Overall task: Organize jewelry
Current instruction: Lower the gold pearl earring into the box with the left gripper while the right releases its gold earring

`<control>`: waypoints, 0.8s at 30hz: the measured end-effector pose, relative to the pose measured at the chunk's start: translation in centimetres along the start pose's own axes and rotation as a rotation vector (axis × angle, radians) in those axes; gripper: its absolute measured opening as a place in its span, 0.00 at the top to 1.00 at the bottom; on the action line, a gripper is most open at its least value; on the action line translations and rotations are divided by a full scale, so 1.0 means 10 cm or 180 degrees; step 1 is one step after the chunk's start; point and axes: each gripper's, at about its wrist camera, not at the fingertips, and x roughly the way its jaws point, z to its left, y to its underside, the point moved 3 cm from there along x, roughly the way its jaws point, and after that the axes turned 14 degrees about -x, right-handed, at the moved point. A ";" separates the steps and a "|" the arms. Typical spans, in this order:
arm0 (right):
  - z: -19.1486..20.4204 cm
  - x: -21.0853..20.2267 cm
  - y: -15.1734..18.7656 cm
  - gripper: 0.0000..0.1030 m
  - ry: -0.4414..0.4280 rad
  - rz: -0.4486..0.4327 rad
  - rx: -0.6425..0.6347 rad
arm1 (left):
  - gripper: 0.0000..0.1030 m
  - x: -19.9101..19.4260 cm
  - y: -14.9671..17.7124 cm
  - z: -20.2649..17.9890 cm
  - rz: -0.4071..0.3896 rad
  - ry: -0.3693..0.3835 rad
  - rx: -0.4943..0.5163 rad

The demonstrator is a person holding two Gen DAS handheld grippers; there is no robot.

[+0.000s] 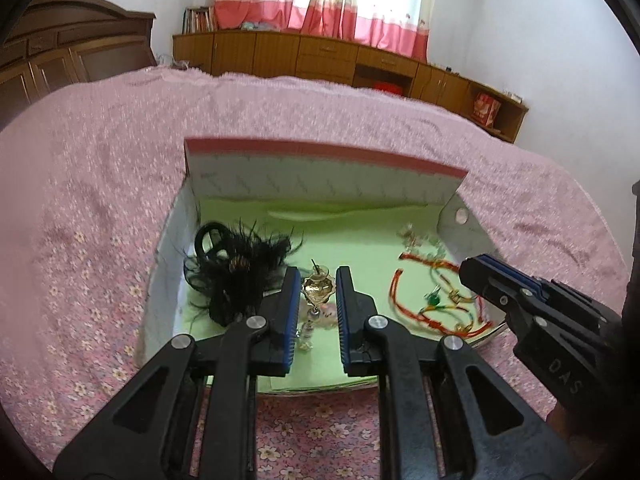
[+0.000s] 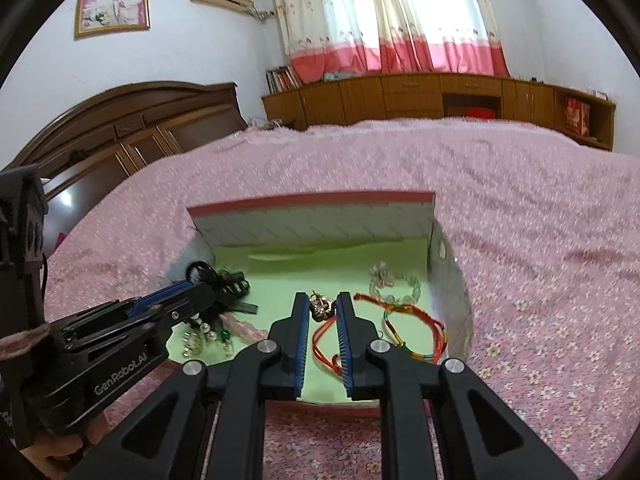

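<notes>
An open box (image 1: 320,176) (image 2: 320,224) with a green lining lies on the bed, its lid standing up at the back. Inside, from left to right, are a black feather hairpiece (image 1: 228,276) (image 2: 228,284), a gold brooch (image 1: 318,290), red and multicoloured cord bracelets (image 1: 436,304) (image 2: 404,320), and a clear bead bracelet (image 1: 416,240) (image 2: 396,280). Small pearl earrings (image 2: 204,332) lie near the front left. My left gripper (image 1: 318,276) (image 2: 200,290) hovers over the brooch and hairpiece, its jaws nearly together and empty. My right gripper (image 2: 324,300) (image 1: 470,270) hovers over the cords, equally narrow and empty.
The box rests on a pink floral bedspread (image 1: 100,200) (image 2: 540,220). A dark wooden headboard (image 2: 120,128) is at the left. Low wooden cabinets (image 1: 320,56) (image 2: 440,96) run under a pink and white curtain along the far wall.
</notes>
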 end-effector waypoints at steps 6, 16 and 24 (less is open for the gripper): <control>-0.04 0.22 0.10 0.85 -0.0017 0.0188 0.0039 | 0.91 0.14 0.08 0.11 0.0135 -0.0054 -0.0066; -0.07 0.44 0.14 0.85 -0.0043 0.0428 0.0026 | 0.90 0.26 0.09 0.10 0.0214 -0.0130 -0.0024; -0.08 0.46 0.13 0.79 -0.0058 0.0467 0.0064 | 0.82 0.29 0.07 0.07 0.0251 -0.0156 -0.0024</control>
